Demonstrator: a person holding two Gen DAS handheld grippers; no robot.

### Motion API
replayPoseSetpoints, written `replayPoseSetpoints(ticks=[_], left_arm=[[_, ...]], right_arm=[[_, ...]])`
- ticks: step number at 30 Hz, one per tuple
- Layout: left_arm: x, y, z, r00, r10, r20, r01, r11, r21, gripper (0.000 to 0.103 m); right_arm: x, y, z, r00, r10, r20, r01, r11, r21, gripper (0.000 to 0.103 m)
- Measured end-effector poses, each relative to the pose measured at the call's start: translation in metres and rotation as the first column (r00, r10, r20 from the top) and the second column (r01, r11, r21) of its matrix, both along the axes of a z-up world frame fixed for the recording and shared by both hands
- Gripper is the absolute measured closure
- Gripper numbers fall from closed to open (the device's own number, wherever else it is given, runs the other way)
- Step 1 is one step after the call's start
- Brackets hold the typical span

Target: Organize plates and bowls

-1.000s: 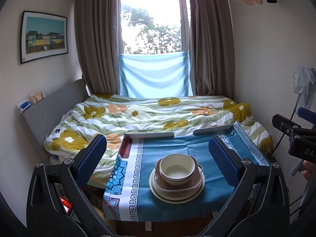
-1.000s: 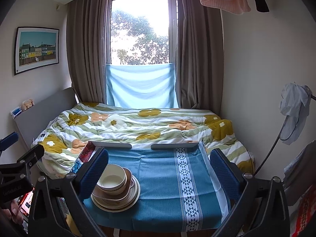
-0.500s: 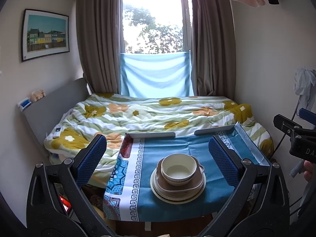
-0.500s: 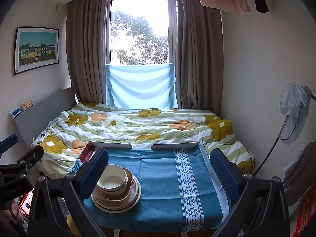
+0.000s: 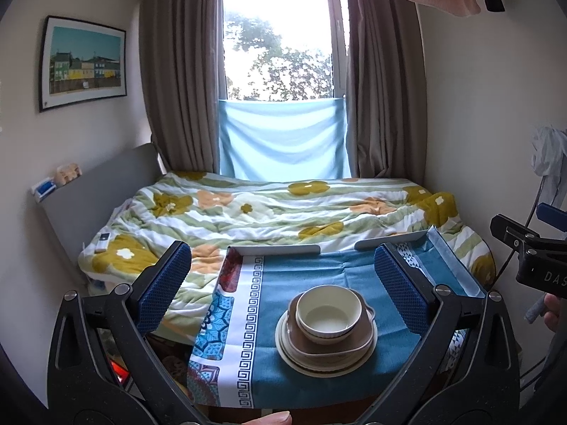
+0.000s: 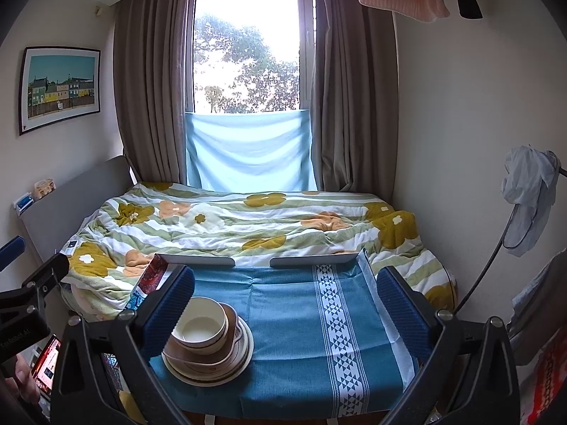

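A cream bowl (image 5: 327, 315) sits in a brown square dish (image 5: 354, 345), which rests on cream round plates (image 5: 301, 363). The stack stands on the blue tablecloth (image 5: 312, 276) of a small table. In the right wrist view the bowl (image 6: 202, 327) and stack (image 6: 212, 364) are at the table's left side, partly behind the left finger. My left gripper (image 5: 283, 283) is open and empty, held above and in front of the stack. My right gripper (image 6: 283, 294) is open and empty over the table's middle.
A bed with a flowered quilt (image 5: 283, 212) lies just behind the table, under a curtained window. A grey headboard (image 5: 95, 191) is at left. Clothes hang on a stand (image 6: 528, 198) at right. The cloth's white patterned band (image 6: 336, 318) runs down the right.
Both grippers have drifted very slightly; the views are almost the same. The stack has not moved.
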State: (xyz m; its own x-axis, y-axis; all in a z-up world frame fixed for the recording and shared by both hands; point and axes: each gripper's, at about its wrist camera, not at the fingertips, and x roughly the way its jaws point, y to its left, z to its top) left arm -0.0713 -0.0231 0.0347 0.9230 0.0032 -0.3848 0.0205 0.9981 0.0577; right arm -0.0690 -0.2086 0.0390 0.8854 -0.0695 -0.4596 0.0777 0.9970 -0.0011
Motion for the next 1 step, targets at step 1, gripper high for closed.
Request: replayPoseSetpoints(ticks=[1], left_arm=[[0.0031, 0.0015, -0.0006, 1.000, 0.001, -0.004, -0.001, 1.000, 0.000, 0.000]], right_arm=[[0.0033, 0.0010, -0.0006, 1.000, -0.001, -0.003, 0.001, 1.000, 0.001, 0.001]])
